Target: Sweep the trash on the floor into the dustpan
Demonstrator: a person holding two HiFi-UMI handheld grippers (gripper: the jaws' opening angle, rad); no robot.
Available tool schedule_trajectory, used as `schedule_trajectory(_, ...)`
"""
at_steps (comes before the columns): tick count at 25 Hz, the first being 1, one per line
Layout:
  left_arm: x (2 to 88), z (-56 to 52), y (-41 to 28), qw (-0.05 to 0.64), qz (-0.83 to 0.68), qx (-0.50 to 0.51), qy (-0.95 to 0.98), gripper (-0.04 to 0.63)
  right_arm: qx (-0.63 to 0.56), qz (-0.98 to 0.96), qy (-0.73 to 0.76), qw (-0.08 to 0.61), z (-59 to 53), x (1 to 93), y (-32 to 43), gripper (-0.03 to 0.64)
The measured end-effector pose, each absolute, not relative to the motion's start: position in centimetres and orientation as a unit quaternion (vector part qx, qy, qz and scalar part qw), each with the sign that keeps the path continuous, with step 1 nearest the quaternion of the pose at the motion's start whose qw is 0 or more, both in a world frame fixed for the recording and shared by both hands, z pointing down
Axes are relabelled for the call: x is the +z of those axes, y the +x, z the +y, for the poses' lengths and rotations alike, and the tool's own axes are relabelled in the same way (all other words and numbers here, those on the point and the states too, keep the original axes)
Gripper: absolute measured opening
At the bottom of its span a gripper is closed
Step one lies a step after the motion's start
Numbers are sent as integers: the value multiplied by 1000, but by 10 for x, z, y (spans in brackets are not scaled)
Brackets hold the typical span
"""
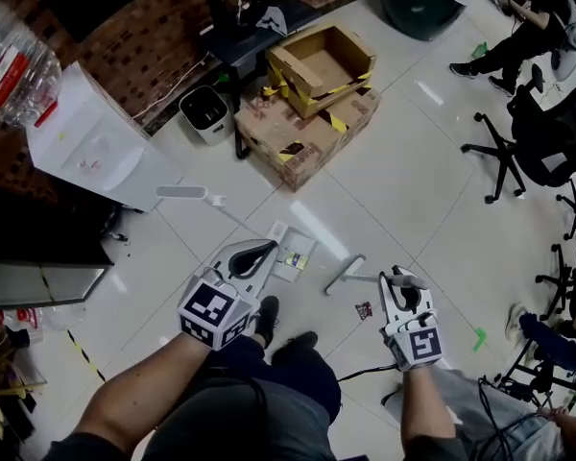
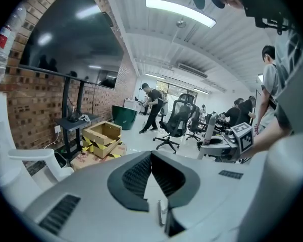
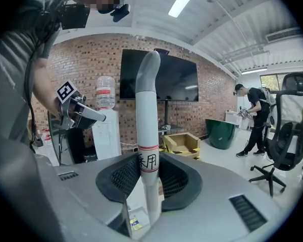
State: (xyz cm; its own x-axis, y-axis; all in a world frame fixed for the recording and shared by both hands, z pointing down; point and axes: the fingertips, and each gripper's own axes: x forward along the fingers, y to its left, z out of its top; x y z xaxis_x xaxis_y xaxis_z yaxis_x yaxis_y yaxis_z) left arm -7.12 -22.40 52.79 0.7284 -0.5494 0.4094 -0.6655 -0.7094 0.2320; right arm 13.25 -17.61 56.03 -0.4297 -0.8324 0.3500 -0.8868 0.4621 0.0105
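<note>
Sweeping direction: we judge the stroke has to run leftward and a little away from us, because the dustpan (image 1: 288, 272) lies left of the wrapper (image 1: 365, 309), with the broom head (image 1: 346, 275) between the two.
Trash: the wrapper is a small dark scrap on the floor tiles, just on our side of the broom head and near the right gripper (image 1: 400, 281). A yellowish scrap (image 1: 293, 257) appears to lie in the pan already.
Broom head: it is a pale bar whose long axis runs diagonally, near-left to far-right. It sits apart from the wrapper, on the wrong side of it for a push toward the pan.
Right gripper: it is clamped on the broom handle (image 3: 147, 135), a white shaft with a red band standing upright between the jaws.
Left gripper (image 1: 252, 254): its jaws meet at the tips and we can make out nothing between them. It hovers just beside the dustpan, whose tall dustpan handle (image 1: 182, 192) rises to its left, not gripped.
Nearer hand: the right one is nearer the wrapper and the left one is nearer the pan.
Next move: we judge the broom head needs to clear the wrapper, land on its right, and then draw it toward the pan mouth.
</note>
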Motion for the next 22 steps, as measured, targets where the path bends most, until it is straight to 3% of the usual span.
schedule_trajectory(5, 527, -225, -107, 192, -358, 160, 900, 17, 84, -865, 473, 146, -218, 574, 69, 121)
schedule_trajectory(13, 548, -207, -160, 236, -397, 166, 871, 17, 88, -902, 418, 69, -273, 561, -59, 121)
schedule_trajectory(22, 543, -207, -169, 237, -398, 158, 872, 17, 98, -897, 427, 57, -252, 533, -44, 118)
